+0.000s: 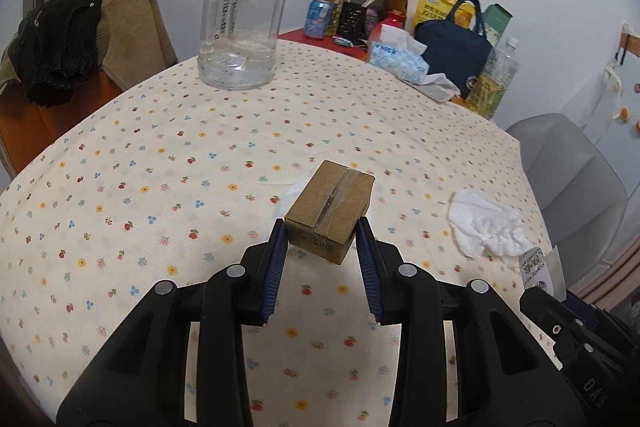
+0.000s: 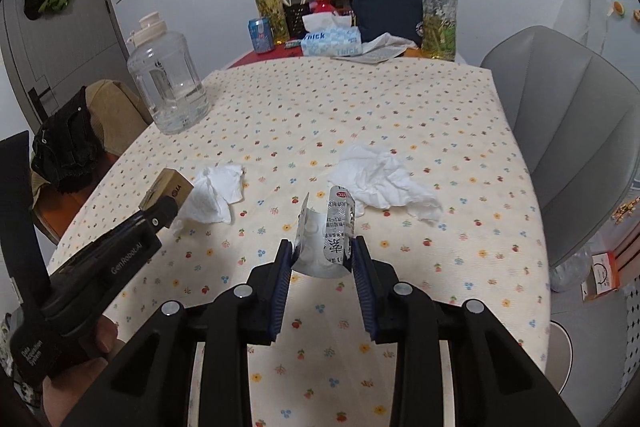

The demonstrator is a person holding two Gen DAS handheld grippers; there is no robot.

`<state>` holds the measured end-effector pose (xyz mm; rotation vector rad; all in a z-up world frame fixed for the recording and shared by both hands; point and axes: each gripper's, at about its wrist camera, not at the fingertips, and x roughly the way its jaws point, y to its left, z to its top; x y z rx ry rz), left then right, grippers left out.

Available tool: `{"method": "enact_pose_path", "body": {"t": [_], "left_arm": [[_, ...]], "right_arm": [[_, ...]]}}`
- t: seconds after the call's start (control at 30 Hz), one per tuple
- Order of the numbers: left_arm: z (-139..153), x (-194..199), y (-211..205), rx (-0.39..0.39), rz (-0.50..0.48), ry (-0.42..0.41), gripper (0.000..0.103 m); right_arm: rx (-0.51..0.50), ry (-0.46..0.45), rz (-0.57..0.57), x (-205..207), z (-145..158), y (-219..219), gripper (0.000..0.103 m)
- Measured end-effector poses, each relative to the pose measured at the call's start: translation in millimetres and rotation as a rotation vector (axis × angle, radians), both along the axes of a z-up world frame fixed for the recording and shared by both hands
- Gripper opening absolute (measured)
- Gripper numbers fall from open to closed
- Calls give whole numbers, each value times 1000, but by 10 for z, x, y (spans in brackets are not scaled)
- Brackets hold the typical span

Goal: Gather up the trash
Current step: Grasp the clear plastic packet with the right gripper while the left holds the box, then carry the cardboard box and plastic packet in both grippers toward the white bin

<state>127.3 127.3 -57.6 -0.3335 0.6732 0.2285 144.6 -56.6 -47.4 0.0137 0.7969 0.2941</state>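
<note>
While above floral worktop (image 1: 160, 155): left gripper (image 1: 322, 227) fingers clamped on cardboard box (image 1: 330, 213); right gripper (image 2: 322, 247) fingers pinching foil wrapper (image 2: 326, 239); crumpled tissues (image 2: 380, 181) lying on cloth beyond.

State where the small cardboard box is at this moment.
The cardboard box is clamped in the left gripper, held just above the flowered tablecloth. In the right wrist view it appears at the left, beside a crumpled tissue.

The box (image 1: 330, 214) is matt brown cardboard under glossy tape, the wrapper (image 2: 326, 242) looks like shiny foil, and the tablecloth (image 1: 160, 163) seems woven cloth.
</note>
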Motion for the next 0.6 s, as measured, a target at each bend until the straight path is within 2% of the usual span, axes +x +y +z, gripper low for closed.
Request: {"method": "enact_pose_path", "body": {"t": [0.6], "left_arm": [[295, -126, -839, 98, -140, -45, 35]], "right_arm": [[40, -70, -112, -314, 253, -713, 31]]}}
